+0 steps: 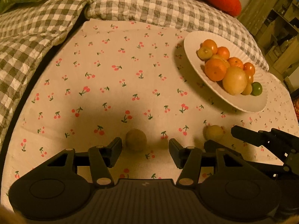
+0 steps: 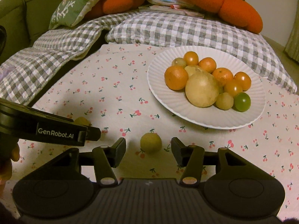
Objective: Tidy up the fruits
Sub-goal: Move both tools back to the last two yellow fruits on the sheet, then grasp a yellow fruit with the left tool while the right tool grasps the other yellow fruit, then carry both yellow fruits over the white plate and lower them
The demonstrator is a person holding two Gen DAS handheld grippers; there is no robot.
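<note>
A brownish round fruit [image 1: 135, 139] lies on the cherry-print cloth, just ahead of and between the jaws of my left gripper [image 1: 145, 149], which stands open without touching it. A small yellow-green fruit [image 2: 151, 142] lies the same way between the jaws of my open right gripper [image 2: 148, 149], its pads clear of it. In the left wrist view this yellow fruit [image 1: 214, 132] sits to the right. A white plate [image 2: 168, 102] further back on the right holds several oranges, a large yellow fruit [image 2: 202, 89] and a green one [image 2: 242, 101]. The brownish fruit [image 2: 82, 121] is half hidden in the right wrist view.
The cherry-print cloth [image 1: 112, 74] stretches bare to the left of the plate [image 1: 243, 102]. A grey checked quilt [image 2: 168, 28] borders it at the back and left, with orange cushions [image 2: 239, 9] and a green pillow [image 2: 74, 5] behind. The two grippers are close side by side.
</note>
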